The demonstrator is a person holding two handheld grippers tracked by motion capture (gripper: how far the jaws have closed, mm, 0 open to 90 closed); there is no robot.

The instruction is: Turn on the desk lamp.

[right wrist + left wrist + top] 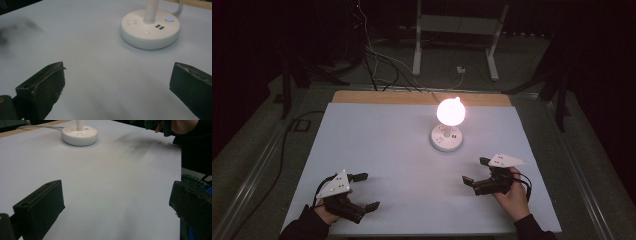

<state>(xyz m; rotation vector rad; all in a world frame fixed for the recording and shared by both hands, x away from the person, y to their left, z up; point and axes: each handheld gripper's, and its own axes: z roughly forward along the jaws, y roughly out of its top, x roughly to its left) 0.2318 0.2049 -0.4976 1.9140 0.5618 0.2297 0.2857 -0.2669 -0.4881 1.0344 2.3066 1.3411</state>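
While the lamp (449, 122) glows at upper centre of the high view, both grippers sit low in the frame, well apart from it. Lamp: white round base (446, 137) on the pale desk (387, 145), short white stem, bright globe on top, lit and washing out its own detail. A white cord leaves the base toward the wooden far edge of the desk.

Left gripper (363, 191): lower left of the high view, held in a hand with a dark sleeve, grey three-cornered plate on top. Jaws spread wide, nothing between them. In the left gripper view its two black jaws rise at lower left and lower right with bare desk (105, 185) between; lamp base (79, 135) at upper left of that frame, well off. Other hand (181, 125) shows at the upper right corner there.

Right gripper (475, 170): lower right of the high view, below and right of the lamp base, near it but apart. Jaws wide open, empty, pointing left across the desk. In the right gripper view the jaws stand at the bottom corners; lamp base (150, 28) at upper right, with a small blue light, two dark slots and a round button on its top face. Stem rises out of frame.

Dim floor, cables and a white stand frame lie beyond the desk at top.
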